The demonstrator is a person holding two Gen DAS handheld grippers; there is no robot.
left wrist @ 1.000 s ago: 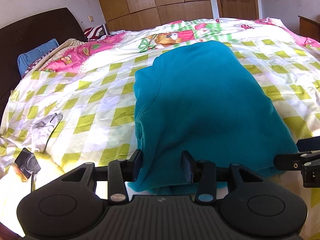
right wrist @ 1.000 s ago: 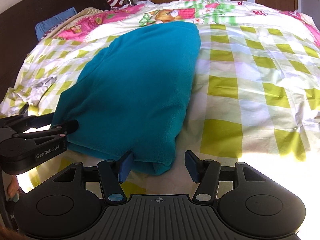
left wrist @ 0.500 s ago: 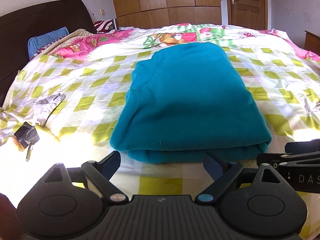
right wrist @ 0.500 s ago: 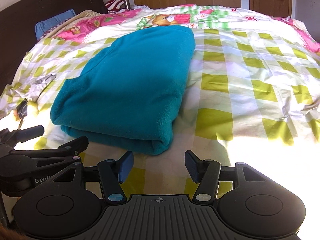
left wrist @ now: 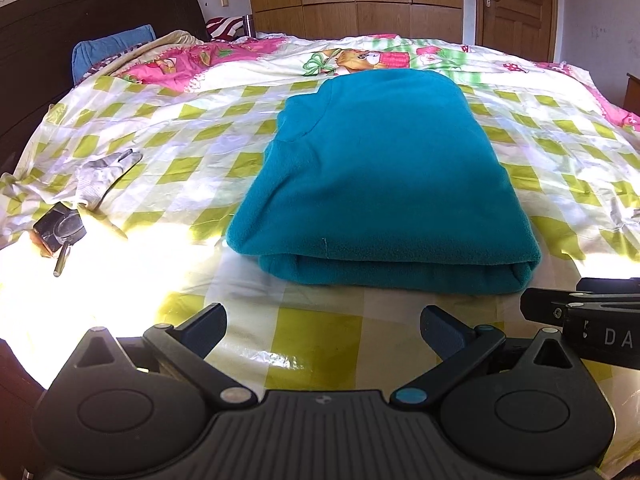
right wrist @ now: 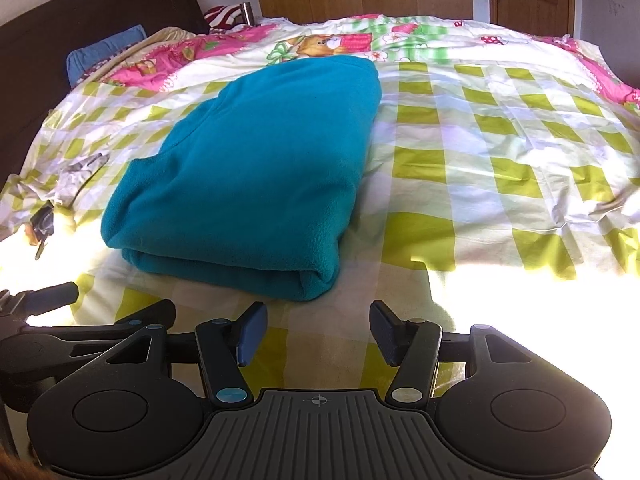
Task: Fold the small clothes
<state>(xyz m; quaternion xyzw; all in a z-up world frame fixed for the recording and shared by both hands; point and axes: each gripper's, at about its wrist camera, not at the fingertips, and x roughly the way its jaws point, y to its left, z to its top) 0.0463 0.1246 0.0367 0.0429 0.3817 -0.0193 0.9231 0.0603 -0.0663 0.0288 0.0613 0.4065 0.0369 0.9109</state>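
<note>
Apparently between folds: both the left tool [left wrist: 322, 330] and right tool [right wrist: 315, 330] apart, empty, just short of the fleece [left wrist: 384, 184] folded in 2 on the bed [left wrist: 560, 152]; next, probably gripping its near edge.

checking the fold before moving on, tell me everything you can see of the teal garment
The garment is plain teal with a fleece-like nap, folded into a thick, roughly rectangular stack. A rounded fold edge faces the cameras, showing layers doubled over. A curved seam marks its top surface near the far left corner, and a pale fleck sits by the near edge. It lies flat on the checked quilt, which alone touches it. The left gripper and right gripper sit short of it, jaws open.
</note>
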